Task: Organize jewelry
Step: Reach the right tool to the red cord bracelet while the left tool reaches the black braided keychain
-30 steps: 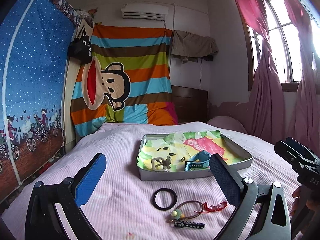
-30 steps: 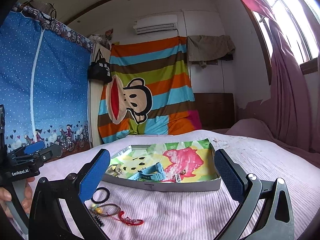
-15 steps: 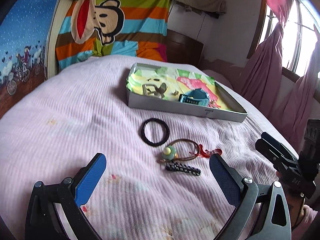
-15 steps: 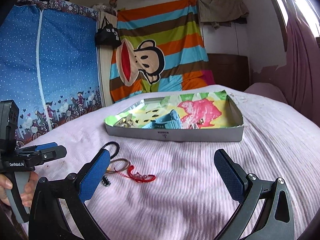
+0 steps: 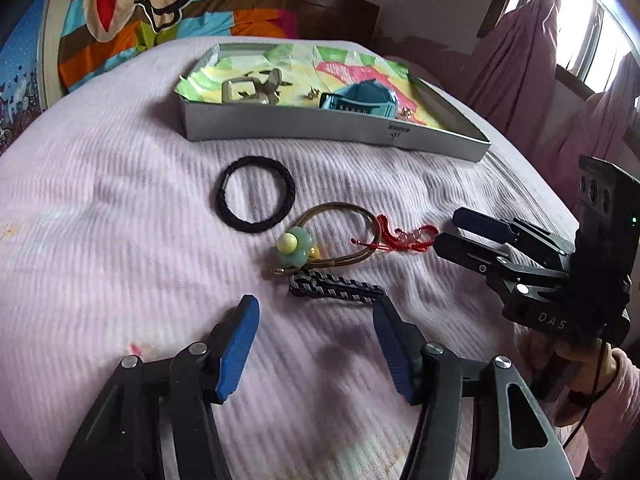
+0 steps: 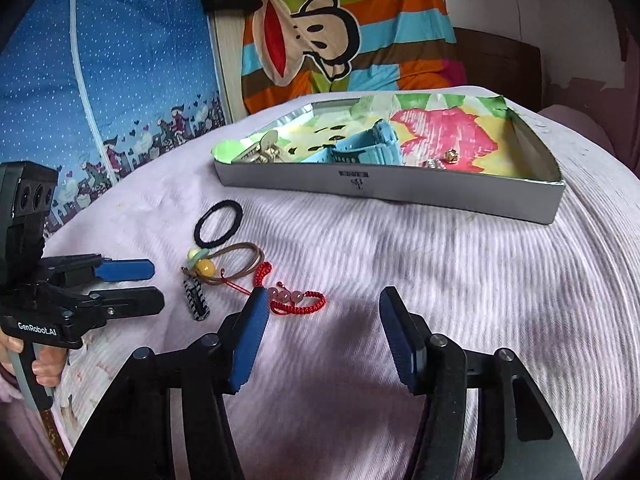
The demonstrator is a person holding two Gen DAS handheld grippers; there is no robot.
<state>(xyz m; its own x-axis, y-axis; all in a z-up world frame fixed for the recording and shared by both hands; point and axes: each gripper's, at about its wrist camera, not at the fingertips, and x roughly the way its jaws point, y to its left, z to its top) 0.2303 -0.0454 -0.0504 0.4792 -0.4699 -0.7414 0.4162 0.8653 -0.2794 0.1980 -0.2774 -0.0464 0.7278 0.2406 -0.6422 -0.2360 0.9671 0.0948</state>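
On the pink bedspread lie a black hair tie, a brown hair band with a green flower bead, a red braided bracelet and a black-and-white striped clip. My left gripper is open and empty just in front of the striped clip. My right gripper is open and empty, its left finger beside the red bracelet. Behind them stands a shallow grey tray lined with coloured paper, which holds a blue watch, a beige clip and small earrings.
The tray sits in the middle of the bed. A striped monkey blanket hangs behind it, a blue cloth wardrobe stands at the left, and pink curtains hang at the right.
Both grippers have tilted down and come closer to the loose items on the bed. Their jaws have narrowed but stay open.
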